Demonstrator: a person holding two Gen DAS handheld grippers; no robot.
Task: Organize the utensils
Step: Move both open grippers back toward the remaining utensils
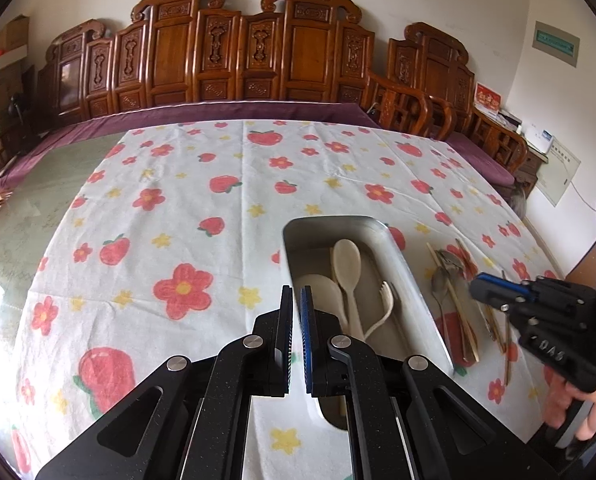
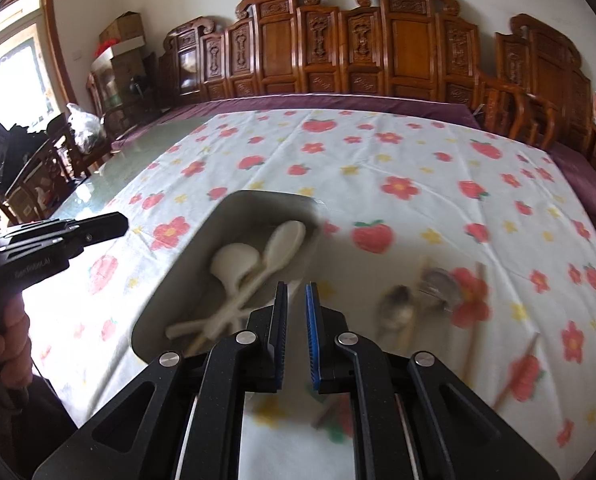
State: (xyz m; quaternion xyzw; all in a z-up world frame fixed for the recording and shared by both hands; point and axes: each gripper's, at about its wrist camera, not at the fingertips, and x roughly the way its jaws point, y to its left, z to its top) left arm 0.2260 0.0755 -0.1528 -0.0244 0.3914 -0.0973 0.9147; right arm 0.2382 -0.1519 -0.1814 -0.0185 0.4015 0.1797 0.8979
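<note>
A metal tray (image 1: pixel 414 280) lies on the flowered tablecloth and holds cream spoons (image 1: pixel 348 268) and a cream fork (image 1: pixel 386 304). It also shows in the right wrist view (image 2: pixel 185 264). Metal spoons (image 1: pixel 442 284) and wooden chopsticks (image 1: pixel 464 320) lie loose on the cloth right of the tray; they are blurred in the right wrist view (image 2: pixel 402 308). My left gripper (image 1: pixel 296 294) hovers at the tray's left rim, nearly closed and empty. My right gripper (image 2: pixel 296 294) hovers above the tray's right side, narrowly open and empty. It also shows in the left wrist view (image 1: pixel 482 286).
The tablecloth (image 1: pixel 177 208) covers a glass-topped table. A purple-cushioned carved wooden bench (image 1: pixel 237 60) runs along the far edge. A wooden chair (image 1: pixel 410 108) stands at the far right. Boxes (image 2: pixel 125 40) stack in the far left corner.
</note>
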